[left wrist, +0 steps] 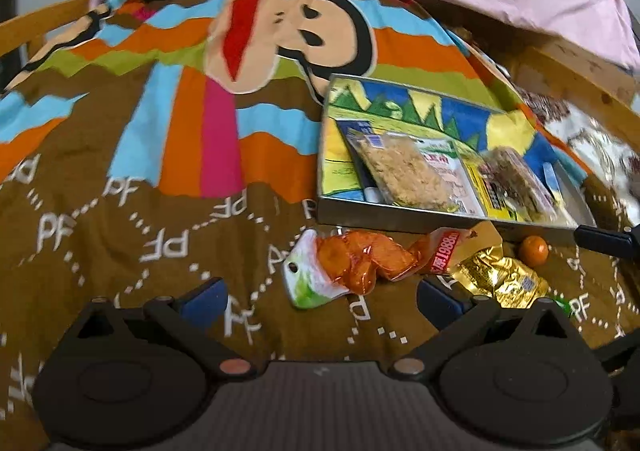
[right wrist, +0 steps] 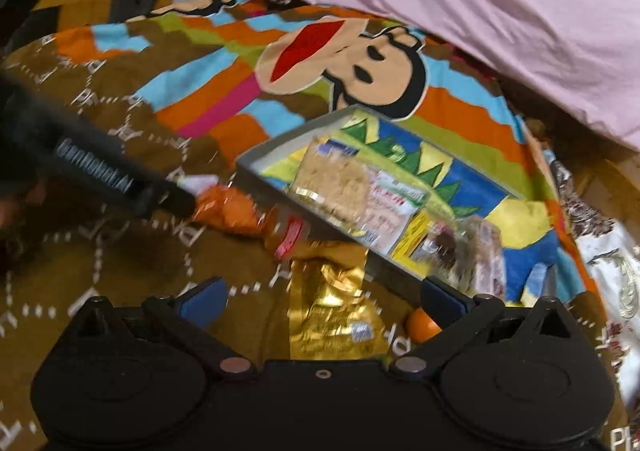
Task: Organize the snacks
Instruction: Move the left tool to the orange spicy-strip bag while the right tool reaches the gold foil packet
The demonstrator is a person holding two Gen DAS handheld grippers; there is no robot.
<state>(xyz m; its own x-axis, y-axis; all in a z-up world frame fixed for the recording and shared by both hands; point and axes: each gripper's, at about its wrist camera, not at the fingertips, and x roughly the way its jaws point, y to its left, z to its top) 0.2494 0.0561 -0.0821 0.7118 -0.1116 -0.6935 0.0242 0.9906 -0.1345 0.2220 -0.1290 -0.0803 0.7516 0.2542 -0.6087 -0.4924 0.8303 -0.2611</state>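
while two packets are already lying inside the shallow tray [left wrist: 400, 217] with the bright painted bottom, the sorting is looking only partly done. a clear packet of pale crumbly biscuit [left wrist: 408, 175] is sitting toward the tray's middle, and a darker, nutty-looking bar in a yellow-edged wrapper [left wrist: 516, 187] is lying just beside it; there may be more tucked under them, but i cannot tell.

three snacks are waiting outside on the monkey-print bedspread [left wrist: 120, 211], close against the tray's near wall: an orange packet with a white-green header [left wrist: 352, 263], a crinkled gold foil packet [left wrist: 504, 279] next to it, and a small orange round thing [left wrist: 533, 249], maybe a tangerine or a sweet, nearest the wall.

the left gripper [left wrist: 322, 297] is hanging wide open over the bedspread, holding nothing, with the orange packet lying just ahead between its finger lines. the right gripper [right wrist: 324, 295] is likewise gaping and empty, the gold foil packet [right wrist: 332, 315] sitting between its blue fingertips [right wrist: 204, 297] without being pinched, and the small orange round thing [right wrist: 422, 325] showing just by its right finger. the right wrist view is smeared, so finer contact is hard to judge.

i'd say roughly two fifths of the visible snacks are in, with three to go.
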